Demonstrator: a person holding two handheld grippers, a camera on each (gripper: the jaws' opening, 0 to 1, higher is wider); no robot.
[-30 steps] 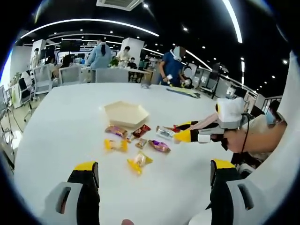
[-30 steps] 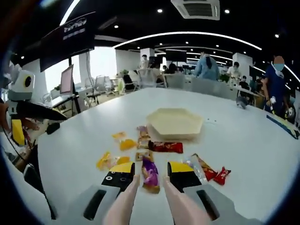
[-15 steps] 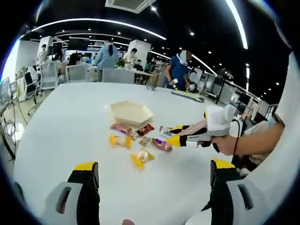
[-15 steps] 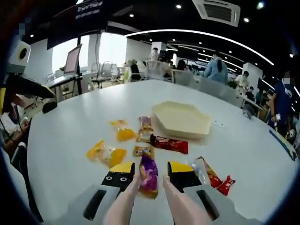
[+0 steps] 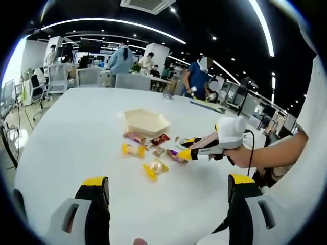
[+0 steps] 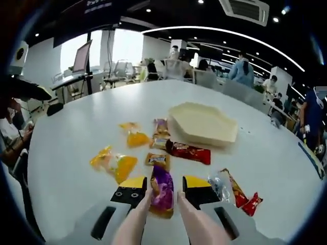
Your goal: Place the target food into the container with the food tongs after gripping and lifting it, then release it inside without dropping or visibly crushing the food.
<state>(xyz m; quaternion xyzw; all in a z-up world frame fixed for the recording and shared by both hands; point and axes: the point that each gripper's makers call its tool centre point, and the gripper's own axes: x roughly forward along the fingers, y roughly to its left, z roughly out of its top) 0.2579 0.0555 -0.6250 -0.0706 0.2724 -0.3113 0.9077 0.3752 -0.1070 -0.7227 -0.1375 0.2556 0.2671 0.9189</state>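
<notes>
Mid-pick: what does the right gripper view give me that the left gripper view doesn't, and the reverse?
Right gripper view: the purple packet lies between the right tool's jaws; contact is unclear. Left gripper view: the right tool from the side, held in a hand, plus the left tool wide open with nothing between its jaws. Both: the empty hexagonal container and loose packets beside it on the white table.

The bench (image 6: 286,158) is white, round-edged and smooth. Resting directly on it: a shallow cream hexagonal container (image 6: 203,124); just beside it, a red packet (image 6: 191,152), a small brown packet (image 6: 157,160), a purple packet (image 6: 162,190), yellow-orange packets (image 6: 115,162) and a clear wrapper (image 6: 220,182) beside red-orange packets (image 6: 244,198).
</notes>
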